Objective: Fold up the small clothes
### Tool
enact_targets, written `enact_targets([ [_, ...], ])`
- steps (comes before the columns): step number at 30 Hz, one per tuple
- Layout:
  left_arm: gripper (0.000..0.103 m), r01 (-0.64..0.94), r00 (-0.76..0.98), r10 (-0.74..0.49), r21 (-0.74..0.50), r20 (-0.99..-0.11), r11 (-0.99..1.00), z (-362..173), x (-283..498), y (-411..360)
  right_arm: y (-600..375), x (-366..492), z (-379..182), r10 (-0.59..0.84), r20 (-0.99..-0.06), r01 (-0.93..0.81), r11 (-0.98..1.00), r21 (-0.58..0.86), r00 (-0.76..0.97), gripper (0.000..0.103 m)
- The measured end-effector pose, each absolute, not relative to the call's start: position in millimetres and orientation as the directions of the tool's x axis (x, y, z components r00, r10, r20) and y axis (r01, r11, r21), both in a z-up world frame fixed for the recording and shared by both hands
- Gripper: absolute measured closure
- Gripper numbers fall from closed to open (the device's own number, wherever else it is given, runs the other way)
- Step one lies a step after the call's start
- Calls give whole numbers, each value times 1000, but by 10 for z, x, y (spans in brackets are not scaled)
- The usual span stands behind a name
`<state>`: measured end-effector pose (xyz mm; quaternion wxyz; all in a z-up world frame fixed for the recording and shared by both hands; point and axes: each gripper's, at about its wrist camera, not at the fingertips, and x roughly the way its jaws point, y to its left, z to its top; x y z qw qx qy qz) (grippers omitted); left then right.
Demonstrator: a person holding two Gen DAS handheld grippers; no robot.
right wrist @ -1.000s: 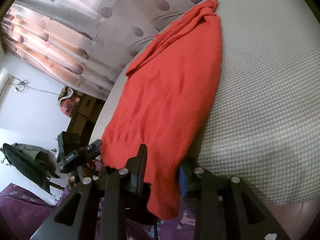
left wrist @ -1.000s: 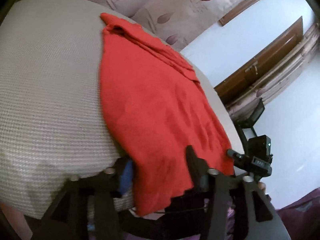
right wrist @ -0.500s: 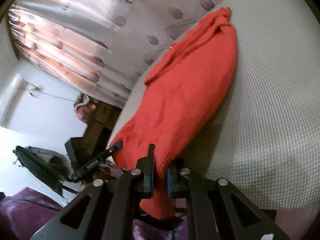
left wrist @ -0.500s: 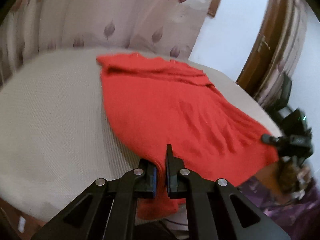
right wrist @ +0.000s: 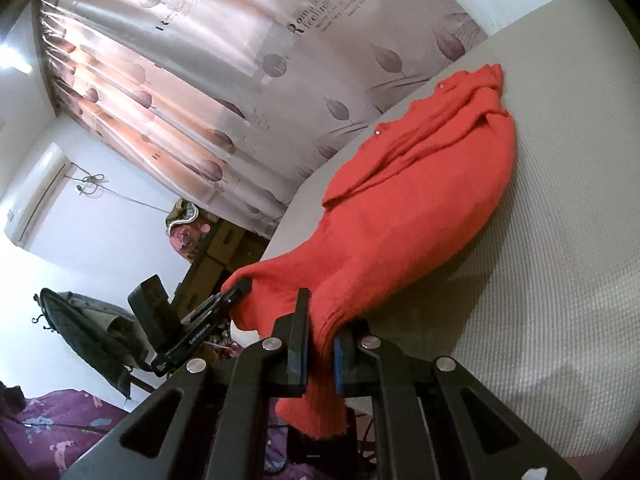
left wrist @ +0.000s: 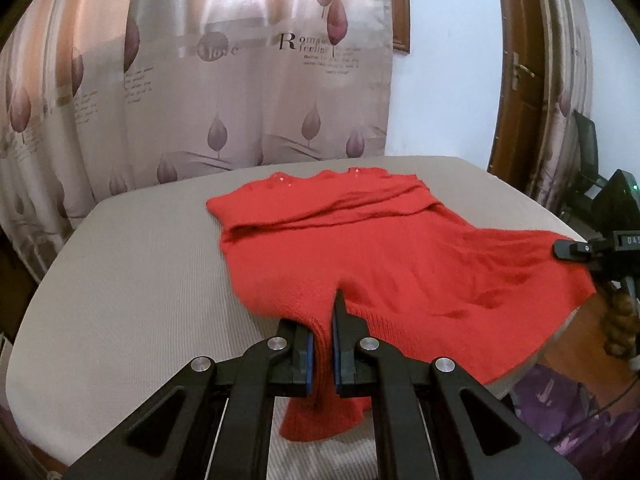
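Garment: red knit sweater spread over beige-covered bench, neckline toward 12 o'clock, hem lifted at 6 o'clock edge.
Left gripper: clamped on ribbed hem corner; loose flap hangs below the pads.
Right gripper: clamped on opposite hem corner; seen from left wrist view at 3 o'clock, pinching the sweater's edge.
Backdrop: leaf-print curtain at 12 o'clock behind bench; wooden door frame at 2 o'clock.
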<state>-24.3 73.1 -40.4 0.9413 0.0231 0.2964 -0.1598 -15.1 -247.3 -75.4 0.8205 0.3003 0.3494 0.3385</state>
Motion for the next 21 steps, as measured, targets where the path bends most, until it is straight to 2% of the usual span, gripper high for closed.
enact_targets([
  [10, 96, 304, 771, -291, -74, -566, 950, -336, -132, 717, -2460, -40, -631, 762, -360, -343, 589, 732, 539, 94],
  [15, 96, 292, 761, -344, -182, -551, 939, -280, -101, 865, -2410, -21, -586, 761, -354, -340, 585, 736, 543, 94],
  [21, 96, 273, 748, -370, -252, -552, 928, -238, -55, 987, -2398, -19, -522, 769, -331, -342, 566, 750, 547, 94],
])
